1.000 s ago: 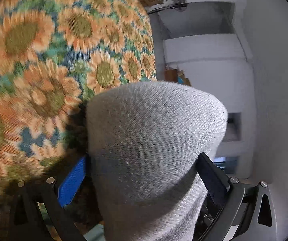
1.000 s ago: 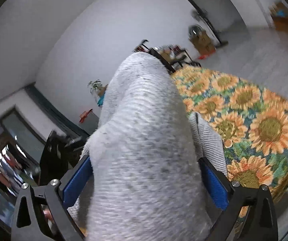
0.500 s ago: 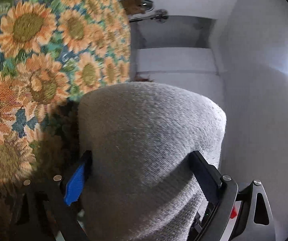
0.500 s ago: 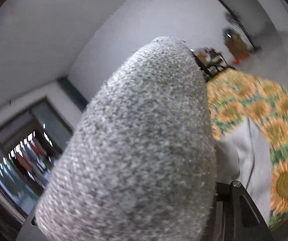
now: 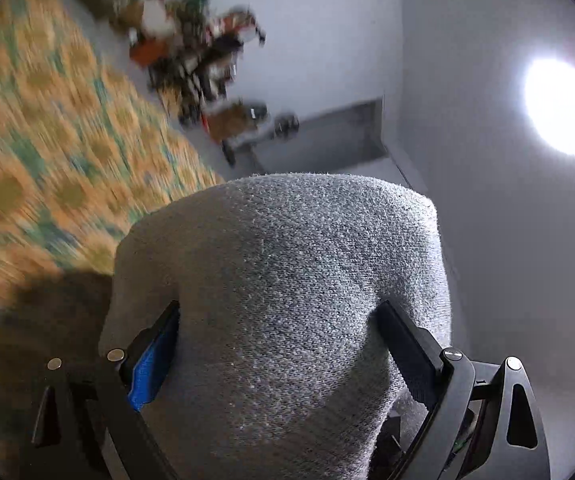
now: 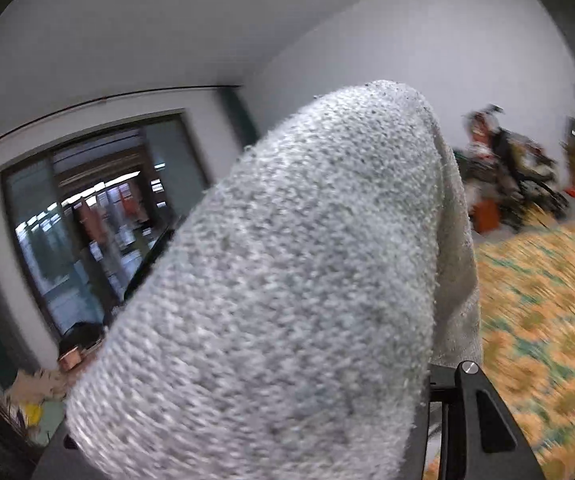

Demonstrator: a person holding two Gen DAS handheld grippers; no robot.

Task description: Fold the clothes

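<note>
- While I hold both grippers raised, the grey knit garment fills the middle of each wrist view.
- Left gripper: I have its two fingers pressed into a thick fold of the garment. The blue pad of one finger shows on the left and the dark finger on the right, with the cloth bulging up and forward between them.
- Right gripper: the same garment drapes over it and hides the fingertips. Only a black frame part shows at lower right. I cannot tell how far its fingers are parted.
- Sunflower-print cloth: orange, yellow and green, blurred; it lies to the left in the left view and at lower right in the right view. The garment's shadow falls on it beside the left gripper.
- Clutter pile: mixed items against the white wall beyond the print cloth, too blurred to tell apart.
- Bright light: a round glare at upper right in the left view.
- Window: dark-framed, at left in the right view.
</note>
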